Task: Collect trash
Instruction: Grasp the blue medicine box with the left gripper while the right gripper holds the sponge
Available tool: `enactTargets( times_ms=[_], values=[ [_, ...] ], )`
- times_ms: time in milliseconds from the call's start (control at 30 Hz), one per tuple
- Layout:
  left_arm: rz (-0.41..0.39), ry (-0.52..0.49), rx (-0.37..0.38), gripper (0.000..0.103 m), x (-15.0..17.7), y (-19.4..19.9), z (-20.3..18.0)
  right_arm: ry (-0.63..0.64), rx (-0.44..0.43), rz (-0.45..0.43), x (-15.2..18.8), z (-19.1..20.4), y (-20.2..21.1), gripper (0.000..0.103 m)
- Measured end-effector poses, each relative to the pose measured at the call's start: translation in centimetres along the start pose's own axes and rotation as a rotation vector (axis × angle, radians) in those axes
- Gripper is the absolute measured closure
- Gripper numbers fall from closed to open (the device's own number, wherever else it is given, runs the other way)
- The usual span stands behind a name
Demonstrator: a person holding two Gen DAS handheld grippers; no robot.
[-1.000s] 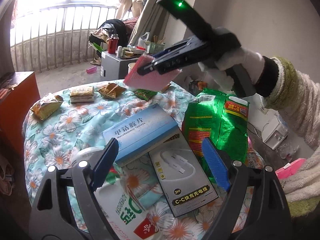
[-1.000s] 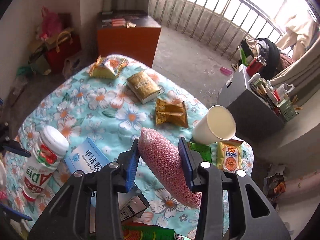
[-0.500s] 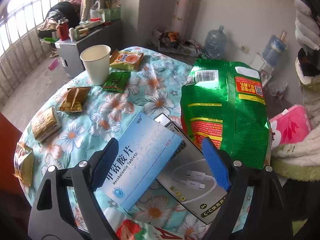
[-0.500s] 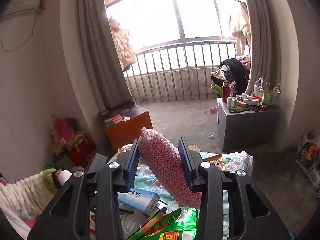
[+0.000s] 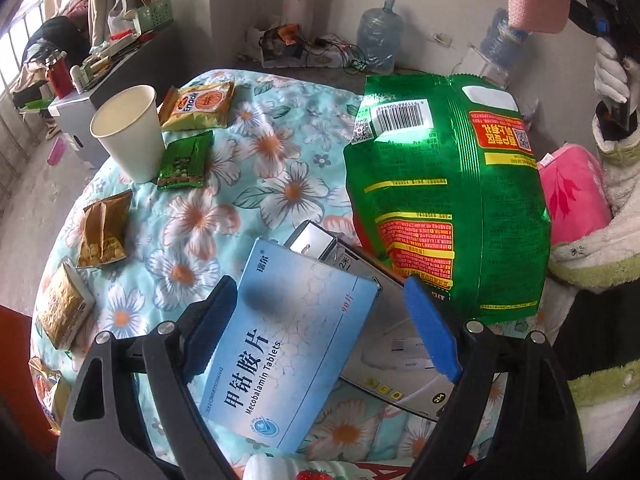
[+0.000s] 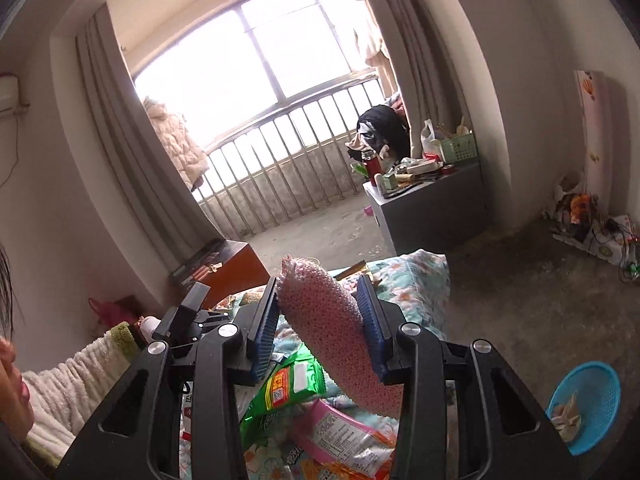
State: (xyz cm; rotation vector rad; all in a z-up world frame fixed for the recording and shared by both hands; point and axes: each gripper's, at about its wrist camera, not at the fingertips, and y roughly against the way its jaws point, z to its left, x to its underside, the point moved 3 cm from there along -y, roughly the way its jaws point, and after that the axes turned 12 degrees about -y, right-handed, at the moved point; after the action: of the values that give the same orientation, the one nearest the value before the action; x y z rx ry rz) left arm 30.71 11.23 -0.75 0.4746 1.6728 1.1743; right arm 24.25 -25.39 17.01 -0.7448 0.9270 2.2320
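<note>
A pink foam wrap (image 6: 340, 332) is clamped in the right gripper (image 6: 322, 320) above the table (image 5: 256, 184), while the left gripper (image 5: 320, 328) is held apart over a blue box (image 5: 288, 344).

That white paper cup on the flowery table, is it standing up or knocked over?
Standing upright. The paper cup rests on its narrow base on the floral cloth, open mouth up, beside a small green packet. Its bottom is hidden, so contents are unclear.

Two fisheye views, one from each hand-held tool.
The left view looks steeply down, close over the floral-clothed desk (image 5: 256, 168). The right view faces nearly level toward the balcony window (image 6: 256, 56). Both show the green snack bag (image 5: 444, 208) and grey cabinet (image 6: 432, 208).
</note>
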Motion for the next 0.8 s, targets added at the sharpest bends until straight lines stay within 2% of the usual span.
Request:
enactTargets(
  times_ms=[133,367,633,800],
  values=[
    [0.044,-0.022,-0.014,0.022,0.2,-0.7,0.1,-0.09,0.011,0.014,2.3,-2.8,0.4,0.065],
    [0.061,-0.006,-0.04,0.022,0.2,-1.7,0.3,-0.221,-0.001,0.051,5.9,-6.1,-0.6,0.065],
    [0.145,-0.046,-0.085,0.022,0.3,-3.2,-0.1,-0.264,-0.023,0.085,8.1,-6.5,-1.5,0.065],
    [0.133,-0.032,-0.083,0.022,0.2,-3.0,0.0,-0.26,-0.024,0.087,8.4,-6.0,-1.6,0.065]
  ],
)
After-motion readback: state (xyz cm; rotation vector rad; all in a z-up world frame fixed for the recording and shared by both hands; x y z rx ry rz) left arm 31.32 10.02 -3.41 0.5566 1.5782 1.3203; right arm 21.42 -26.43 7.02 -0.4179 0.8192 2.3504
